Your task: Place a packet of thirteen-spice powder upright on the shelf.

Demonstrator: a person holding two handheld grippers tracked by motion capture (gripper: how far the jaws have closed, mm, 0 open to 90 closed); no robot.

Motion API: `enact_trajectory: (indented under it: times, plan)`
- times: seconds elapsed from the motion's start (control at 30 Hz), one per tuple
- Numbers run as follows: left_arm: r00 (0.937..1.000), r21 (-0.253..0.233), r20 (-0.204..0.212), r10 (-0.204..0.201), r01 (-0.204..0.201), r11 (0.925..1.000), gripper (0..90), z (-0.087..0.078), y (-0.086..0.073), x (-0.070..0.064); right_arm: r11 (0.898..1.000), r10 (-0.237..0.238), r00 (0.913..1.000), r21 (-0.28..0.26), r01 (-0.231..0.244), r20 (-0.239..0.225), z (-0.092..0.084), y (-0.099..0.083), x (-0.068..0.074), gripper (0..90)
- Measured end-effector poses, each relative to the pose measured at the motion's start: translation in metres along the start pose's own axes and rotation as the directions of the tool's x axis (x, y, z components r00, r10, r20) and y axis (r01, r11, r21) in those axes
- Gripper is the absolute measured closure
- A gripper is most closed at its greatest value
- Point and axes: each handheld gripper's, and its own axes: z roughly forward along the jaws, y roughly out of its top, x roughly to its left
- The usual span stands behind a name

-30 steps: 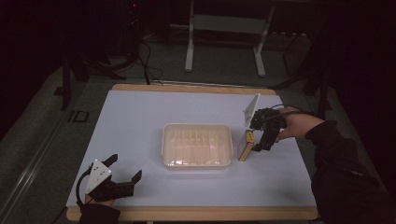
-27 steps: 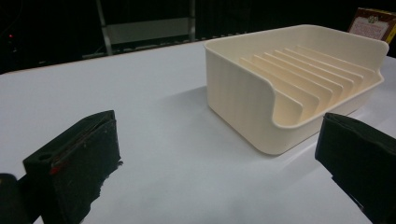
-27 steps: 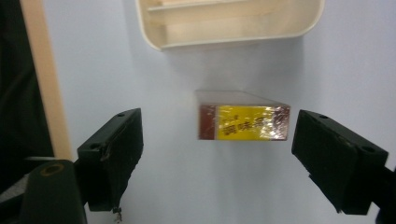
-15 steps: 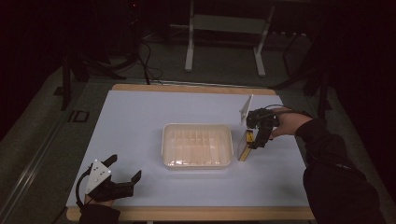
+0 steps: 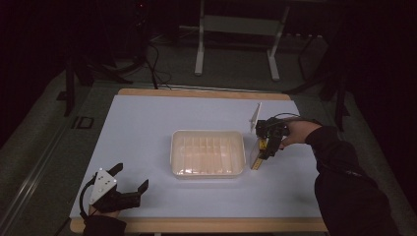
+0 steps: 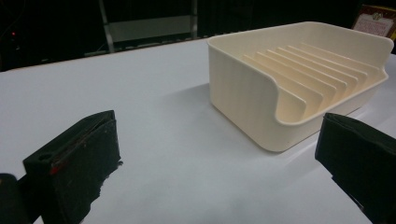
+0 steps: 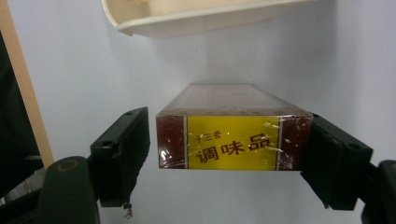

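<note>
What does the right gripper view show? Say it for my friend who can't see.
A brown box with a yellow label lies on a white table between the two black jaws of the right gripper, which have just been closing. A cream tray sits just beyond.

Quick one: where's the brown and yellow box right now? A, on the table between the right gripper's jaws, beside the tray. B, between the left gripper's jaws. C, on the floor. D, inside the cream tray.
A: the box lies on the table between the right gripper jaws, beside the tray.
</note>
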Motion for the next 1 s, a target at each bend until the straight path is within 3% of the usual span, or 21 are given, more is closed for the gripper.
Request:
enact_trajectory:
  times: [0.33,0.47,0.57,1.0]
  plan:
    - [1.0,0.003,0.0,0.001,-0.001,1.0,0.1,0.0,0.0,0.0,1.0,-0.002,0.9999,-0.002,0.002,-0.016,0.004,0.0,-0.002,29.1]
    - [1.0,0.003,0.0,0.001,-0.001,1.0,0.1,0.0,0.0,0.0,1.0,-0.006,1.0,0.005,0.006,0.003,0.002,0.0,-0.002,31.4]
    - [1.0,0.0,-0.002,-0.001,0.001,1.0,0.1,0.0,0.0,0.0,1.0,-0.006,0.9999,-0.002,0.006,-0.011,-0.003,-0.003,-0.002,31.8]
    - [1.0,0.003,-0.002,0.001,-0.001,1.0,0.1,0.0,0.0,0.0,0.996,-0.086,0.996,-0.026,0.086,0.027,-0.029,-0.019,0.01,31.9]
